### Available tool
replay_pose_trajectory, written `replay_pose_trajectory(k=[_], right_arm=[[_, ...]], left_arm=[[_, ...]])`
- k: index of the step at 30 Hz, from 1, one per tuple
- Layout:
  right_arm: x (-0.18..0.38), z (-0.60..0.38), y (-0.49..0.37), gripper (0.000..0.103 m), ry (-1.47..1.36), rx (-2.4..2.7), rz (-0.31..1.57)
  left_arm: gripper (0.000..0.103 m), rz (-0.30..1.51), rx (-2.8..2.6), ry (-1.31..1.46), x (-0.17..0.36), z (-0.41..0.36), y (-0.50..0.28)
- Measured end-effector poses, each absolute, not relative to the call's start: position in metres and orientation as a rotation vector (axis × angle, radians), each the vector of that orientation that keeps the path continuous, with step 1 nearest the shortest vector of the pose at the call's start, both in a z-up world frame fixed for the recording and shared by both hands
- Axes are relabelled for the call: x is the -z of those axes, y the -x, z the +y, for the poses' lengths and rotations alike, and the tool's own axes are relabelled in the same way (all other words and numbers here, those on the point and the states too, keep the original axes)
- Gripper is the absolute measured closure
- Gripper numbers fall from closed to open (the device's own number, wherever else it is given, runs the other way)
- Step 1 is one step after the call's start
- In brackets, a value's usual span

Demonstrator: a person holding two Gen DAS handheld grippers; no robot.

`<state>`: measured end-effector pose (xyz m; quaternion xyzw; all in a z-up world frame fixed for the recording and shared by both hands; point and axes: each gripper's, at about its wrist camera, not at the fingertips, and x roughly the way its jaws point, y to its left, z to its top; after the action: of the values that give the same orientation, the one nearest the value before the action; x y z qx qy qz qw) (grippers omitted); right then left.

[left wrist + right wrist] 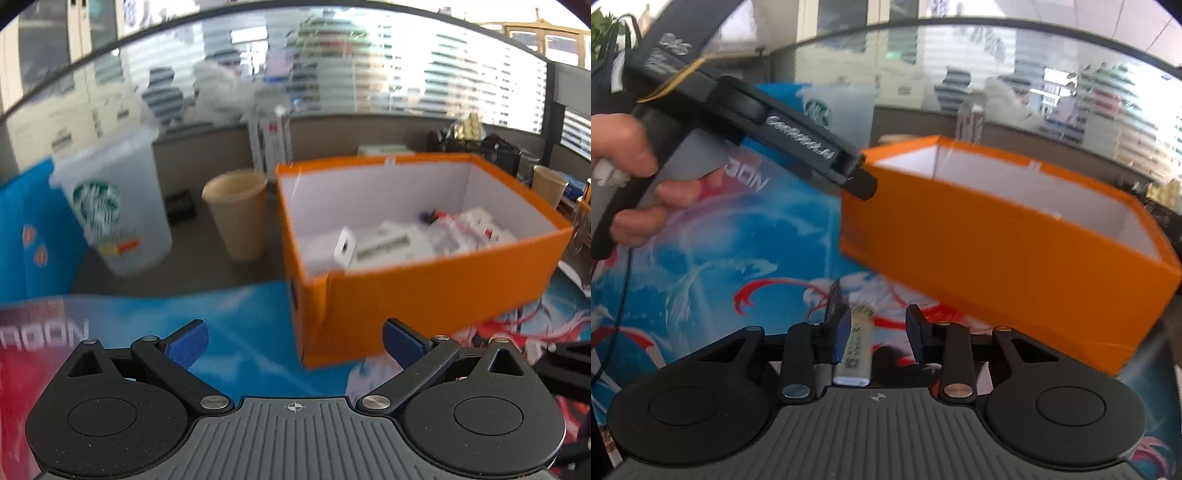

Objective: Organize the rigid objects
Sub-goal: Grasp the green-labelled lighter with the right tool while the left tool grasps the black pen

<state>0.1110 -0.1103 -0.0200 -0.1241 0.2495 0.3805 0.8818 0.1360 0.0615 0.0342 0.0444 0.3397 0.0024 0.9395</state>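
Orange box [424, 280] on desk [240, 314], part-filled; left gripper [295, 345] fingers wide, empty; right gripper [876, 332] fingers loosely around white stick [855, 343], contact unclear — risk: it slips out short of box.

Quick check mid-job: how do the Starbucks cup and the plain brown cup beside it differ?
The Starbucks cup is translucent white plastic with a green logo; the brown paper cup is opaque, plain tan. The Starbucks cup looks taller and wider, and it stands further left, while the brown cup stands nearer the orange box. Both stand upright on the desk, mouths up.
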Motion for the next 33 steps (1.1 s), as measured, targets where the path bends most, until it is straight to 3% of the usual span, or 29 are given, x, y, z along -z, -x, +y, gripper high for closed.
replay_pose_trajectory(k=[7, 15, 28, 31, 32, 33], right_arm=[[0.036, -0.098, -0.109, 0.079, 0.252, -0.824, 0.588], [0.036, -0.099, -0.104, 0.082, 0.287, -0.772, 0.539], [0.030, -0.146, -0.106, 0.082, 0.180, -0.694, 0.506], [0.029, -0.154, -0.104, 0.082, 0.167, -0.684, 0.496], [0.029, -0.156, -0.103, 0.082, 0.162, -0.683, 0.493], [0.028, -0.159, -0.102, 0.082, 0.158, -0.681, 0.489]], left_arm=[[0.001, 0.726, -0.049, -0.006, -0.018, 0.087, -0.123], [0.001, 0.768, -0.072, 0.081, -0.002, 0.088, -0.113], [0.003, 0.743, -0.092, -0.005, 0.033, 0.029, -0.091], [0.021, 0.701, -0.031, -0.013, 0.033, 0.023, -0.085], [0.043, 0.696, -0.009, -0.023, 0.032, 0.022, -0.084], [0.073, 0.687, 0.008, -0.037, 0.029, 0.020, -0.081]])
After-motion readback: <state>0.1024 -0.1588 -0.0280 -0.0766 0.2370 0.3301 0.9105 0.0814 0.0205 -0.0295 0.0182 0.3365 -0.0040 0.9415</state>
